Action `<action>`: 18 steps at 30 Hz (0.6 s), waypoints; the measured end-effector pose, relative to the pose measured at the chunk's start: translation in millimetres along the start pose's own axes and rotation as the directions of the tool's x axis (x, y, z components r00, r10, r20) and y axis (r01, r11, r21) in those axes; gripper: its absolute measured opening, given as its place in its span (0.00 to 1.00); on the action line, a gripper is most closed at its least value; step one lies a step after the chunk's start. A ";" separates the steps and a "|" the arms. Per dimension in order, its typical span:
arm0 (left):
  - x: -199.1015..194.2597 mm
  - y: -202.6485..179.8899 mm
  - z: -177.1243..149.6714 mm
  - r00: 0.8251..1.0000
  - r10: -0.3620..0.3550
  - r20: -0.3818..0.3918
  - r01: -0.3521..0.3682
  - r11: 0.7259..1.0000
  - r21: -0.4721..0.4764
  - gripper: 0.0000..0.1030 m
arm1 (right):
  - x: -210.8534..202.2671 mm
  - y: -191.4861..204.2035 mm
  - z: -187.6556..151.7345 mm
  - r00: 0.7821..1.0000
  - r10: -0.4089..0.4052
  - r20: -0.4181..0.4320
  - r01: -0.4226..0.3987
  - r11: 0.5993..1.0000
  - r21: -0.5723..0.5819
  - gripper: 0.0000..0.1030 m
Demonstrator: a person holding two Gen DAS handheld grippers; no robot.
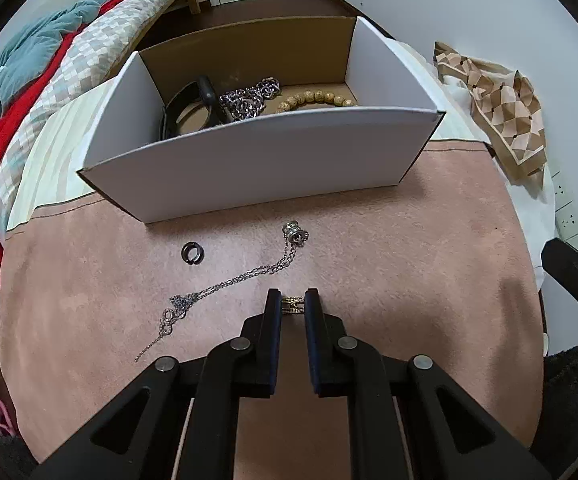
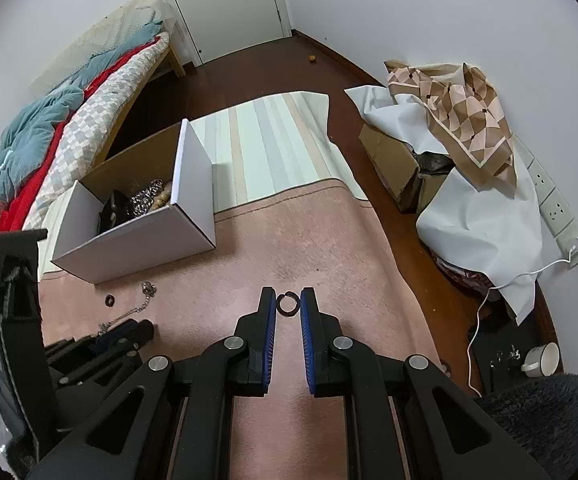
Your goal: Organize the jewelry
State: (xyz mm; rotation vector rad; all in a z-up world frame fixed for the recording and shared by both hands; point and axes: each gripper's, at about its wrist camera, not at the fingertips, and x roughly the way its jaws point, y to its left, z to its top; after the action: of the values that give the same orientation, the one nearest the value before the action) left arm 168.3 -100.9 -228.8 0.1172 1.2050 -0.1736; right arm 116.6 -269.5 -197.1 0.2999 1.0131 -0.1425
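My left gripper (image 1: 293, 305) points down at the pink mat (image 1: 409, 260), shut on a small gold ring (image 1: 292, 306) held between its fingertips. My right gripper (image 2: 287, 303) is shut on a black ring (image 2: 287, 304) above the same mat. On the mat lie a thin silver chain (image 1: 229, 282) with a barrel-shaped charm (image 1: 295, 233) and a second black ring (image 1: 193, 250). Behind them stands an open white box (image 1: 249, 168), also seen as the box (image 2: 193, 188) in the right wrist view. It holds a black strap (image 1: 185, 110), a chunky silver chain (image 1: 249, 98) and a wooden bead bracelet (image 1: 317, 98).
A striped cloth (image 2: 273, 140) lies beyond the mat. A bed with quilts (image 2: 49, 128) runs along the left. On the right, patterned paper (image 2: 461, 108) and white sheets cover cardboard boxes, with wall sockets (image 2: 557, 208), a white cable and a cup (image 2: 543, 358) on the floor.
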 end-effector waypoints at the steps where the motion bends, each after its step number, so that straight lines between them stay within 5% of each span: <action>1: -5.1 1.6 0.8 1.000 -0.009 0.008 0.009 1.000 -0.005 0.08 | -2.0 0.6 0.8 1.000 0.003 0.005 -0.003 1.000 0.000 0.13; 11: -76.3 32.8 51.7 0.986 -0.109 0.127 0.118 0.991 -0.066 0.08 | -23.7 29.8 47.0 0.988 0.148 0.036 -0.148 0.989 -0.007 0.13; 18: -73.0 68.1 109.3 0.985 -0.127 0.121 0.139 0.986 -0.096 0.09 | 4.6 73.4 108.4 0.965 0.261 -0.027 -0.262 0.964 -0.037 0.13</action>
State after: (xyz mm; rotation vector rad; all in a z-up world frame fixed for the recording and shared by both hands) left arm 256.5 -48.9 -122.0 -0.0641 1.1058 -0.2313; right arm 225.8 -233.5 -134.3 0.3964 0.9869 0.1212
